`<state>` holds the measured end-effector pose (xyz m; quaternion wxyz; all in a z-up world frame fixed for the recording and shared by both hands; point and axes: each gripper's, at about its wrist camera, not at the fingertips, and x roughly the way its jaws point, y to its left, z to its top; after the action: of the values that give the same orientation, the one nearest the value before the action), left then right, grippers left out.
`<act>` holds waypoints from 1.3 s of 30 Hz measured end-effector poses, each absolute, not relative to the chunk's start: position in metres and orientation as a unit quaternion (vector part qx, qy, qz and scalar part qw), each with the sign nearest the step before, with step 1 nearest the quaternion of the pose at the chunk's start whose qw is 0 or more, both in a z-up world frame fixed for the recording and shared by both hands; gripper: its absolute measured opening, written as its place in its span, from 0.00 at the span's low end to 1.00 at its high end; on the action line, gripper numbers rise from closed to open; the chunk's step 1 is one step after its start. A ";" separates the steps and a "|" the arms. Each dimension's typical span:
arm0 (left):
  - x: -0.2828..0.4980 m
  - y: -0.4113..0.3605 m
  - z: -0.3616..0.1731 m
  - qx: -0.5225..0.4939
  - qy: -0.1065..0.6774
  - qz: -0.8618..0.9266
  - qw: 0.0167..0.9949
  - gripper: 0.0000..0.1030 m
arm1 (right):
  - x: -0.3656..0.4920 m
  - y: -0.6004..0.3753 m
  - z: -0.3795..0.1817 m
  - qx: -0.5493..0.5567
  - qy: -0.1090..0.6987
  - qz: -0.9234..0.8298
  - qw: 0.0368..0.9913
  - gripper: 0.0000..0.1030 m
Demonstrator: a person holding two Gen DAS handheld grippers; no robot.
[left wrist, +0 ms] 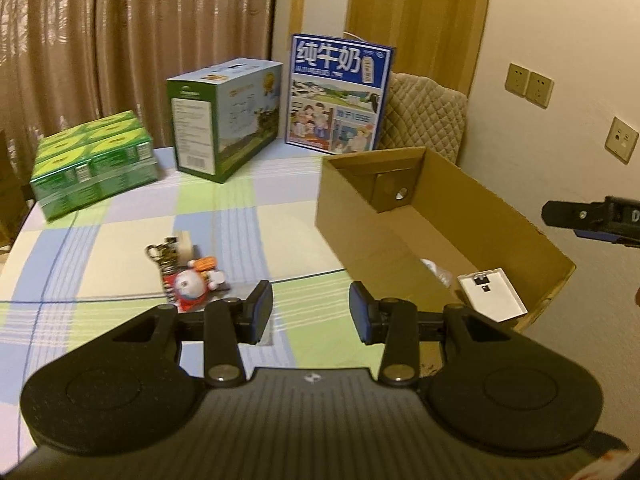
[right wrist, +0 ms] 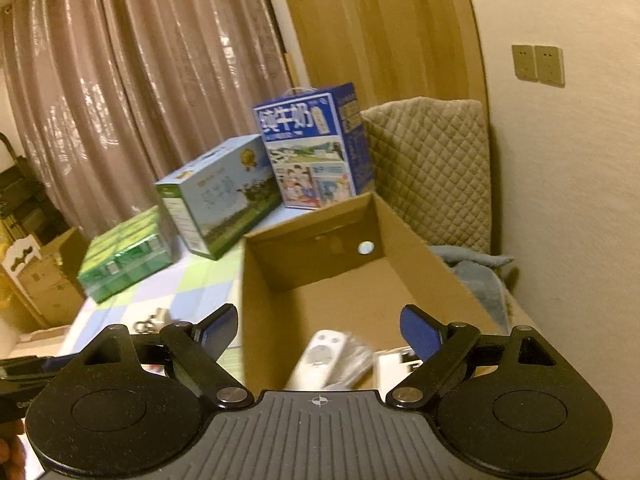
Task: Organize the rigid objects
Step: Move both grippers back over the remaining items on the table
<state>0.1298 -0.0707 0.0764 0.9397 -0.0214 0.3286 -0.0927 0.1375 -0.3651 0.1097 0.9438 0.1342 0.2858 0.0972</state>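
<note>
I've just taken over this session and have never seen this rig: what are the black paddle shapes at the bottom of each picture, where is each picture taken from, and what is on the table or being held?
The black shapes are handheld two-finger grippers; a person holds one in each hand. Each picture comes from a fisheye camera on a gripper, looking forward along its fingers.

In the left wrist view, the left gripper is open and holds nothing, above the checked tablecloth. A small pile of trinkets lies ahead of it on the left, the open cardboard box on the right.

In the right wrist view, the right gripper is open and holds nothing, above that box, which contains a white remote and a flat white item. Three drink cartons stand at the back.
</note>
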 end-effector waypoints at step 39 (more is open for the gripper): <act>0.151 0.076 0.000 -0.001 0.358 -0.003 0.934 0.71 | 0.163 -0.168 0.020 0.076 0.359 0.207 0.907 0.83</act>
<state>0.1505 0.0764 -0.0001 0.9337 -0.0009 0.3579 -0.0026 0.1634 -0.1676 0.0196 0.9070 0.0757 0.3587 0.2071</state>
